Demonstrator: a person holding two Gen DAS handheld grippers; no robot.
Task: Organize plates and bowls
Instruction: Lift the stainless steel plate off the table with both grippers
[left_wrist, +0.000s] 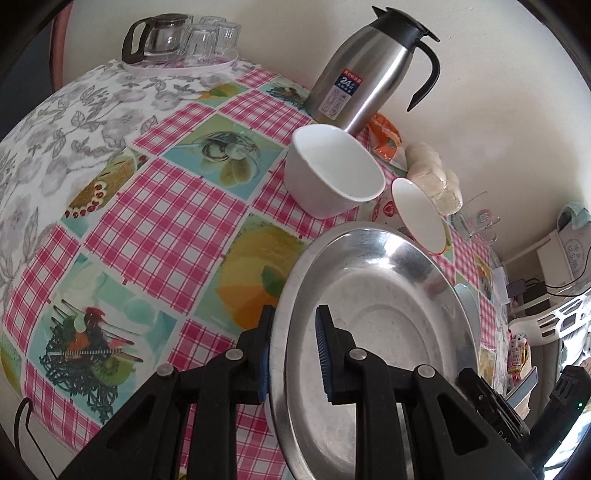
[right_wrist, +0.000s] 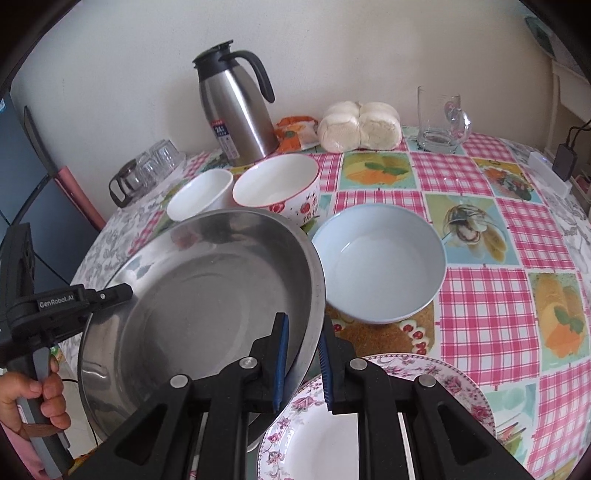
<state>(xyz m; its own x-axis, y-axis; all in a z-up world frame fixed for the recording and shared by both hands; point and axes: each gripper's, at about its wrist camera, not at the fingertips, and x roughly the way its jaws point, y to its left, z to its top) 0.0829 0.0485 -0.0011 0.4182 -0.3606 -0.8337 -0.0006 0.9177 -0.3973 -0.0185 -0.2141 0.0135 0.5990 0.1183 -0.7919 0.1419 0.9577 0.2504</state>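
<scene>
Both grippers hold a wide steel plate (left_wrist: 376, 317) (right_wrist: 207, 302) above the table, tilted. My left gripper (left_wrist: 293, 325) (right_wrist: 127, 290) is shut on its left rim. My right gripper (right_wrist: 303, 332) is shut on its right rim. A floral plate (right_wrist: 369, 424) lies on the table under the right gripper. Beside the steel plate sits a light blue bowl (right_wrist: 380, 266). Behind it stand a red-rimmed bowl (right_wrist: 277, 184) (left_wrist: 417, 214) and a small white bowl (right_wrist: 201, 194) (left_wrist: 332, 173).
Along the wall stand a steel thermos jug (right_wrist: 236, 110) (left_wrist: 354, 81), wrapped buns (right_wrist: 358, 125), a glass mug (right_wrist: 439, 122), and a glass teapot with cups (left_wrist: 177, 37). A person's hand (right_wrist: 37, 398) grips the left gripper's handle. The checked tablecloth (left_wrist: 166, 206) covers the table.
</scene>
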